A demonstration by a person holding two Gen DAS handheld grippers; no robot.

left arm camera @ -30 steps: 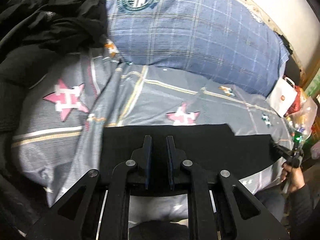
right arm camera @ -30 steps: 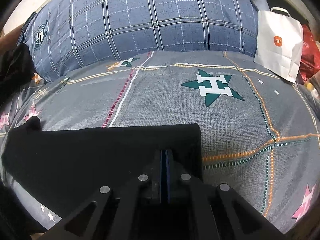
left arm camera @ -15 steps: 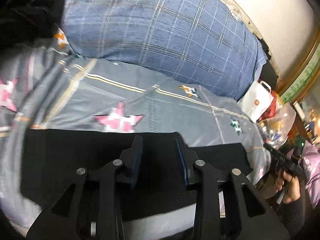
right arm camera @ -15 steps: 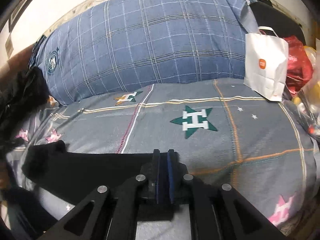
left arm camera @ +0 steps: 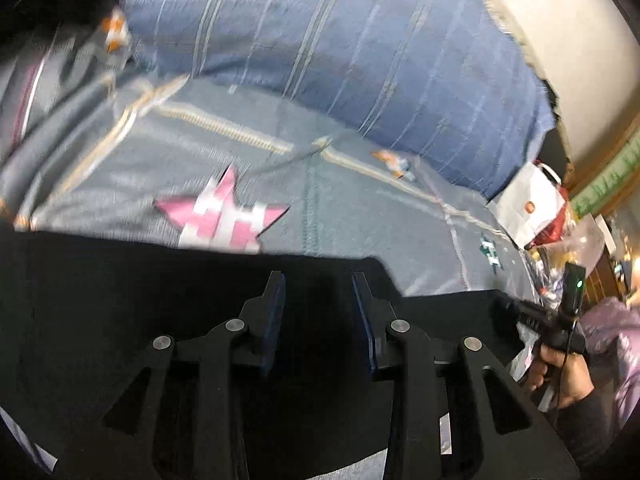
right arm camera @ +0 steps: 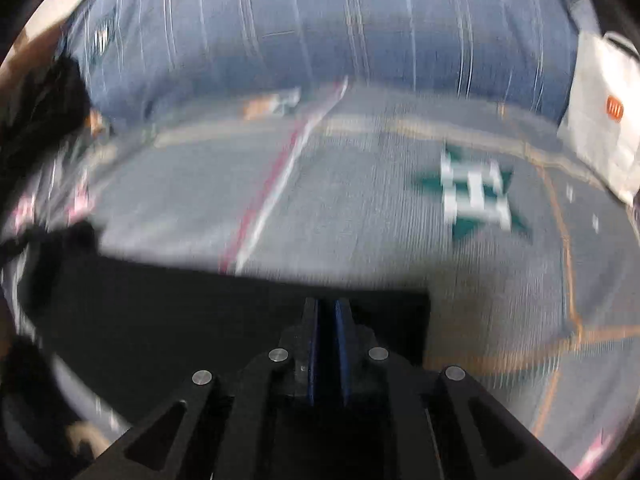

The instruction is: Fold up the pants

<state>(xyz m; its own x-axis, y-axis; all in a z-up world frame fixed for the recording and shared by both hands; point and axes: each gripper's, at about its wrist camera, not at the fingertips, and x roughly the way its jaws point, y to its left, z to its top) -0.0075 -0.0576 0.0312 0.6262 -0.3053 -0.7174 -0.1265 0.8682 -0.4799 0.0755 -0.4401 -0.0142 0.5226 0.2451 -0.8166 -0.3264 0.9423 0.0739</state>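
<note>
The black pants (left arm camera: 120, 300) lie flat in a long band across the near edge of the grey star-print bedsheet (left arm camera: 360, 220). My left gripper (left arm camera: 318, 280) hovers over their middle, open, with its blue pads apart and pressing nothing. In the right wrist view my right gripper (right arm camera: 326, 304) is over the pants (right arm camera: 160, 312) near their square right corner. Its pads are almost together, with only a thin dark slit, and I see no cloth pinched. The left wrist view also shows the right gripper (left arm camera: 532, 316), held in a hand (left arm camera: 560, 368). Both views are blurred.
A big blue plaid pillow (left arm camera: 360, 60) (right arm camera: 320, 20) lies along the back of the bed. A white paper bag (left arm camera: 528, 204) (right arm camera: 604, 120) stands at the right edge beside red and clear bags. Dark clothes (right arm camera: 44, 100) are heaped at the back left.
My left gripper's jaws have come apart and it has slid right along the pants and lower. The right gripper's pads parted a sliver; its view pulled back, then closed in again.
</note>
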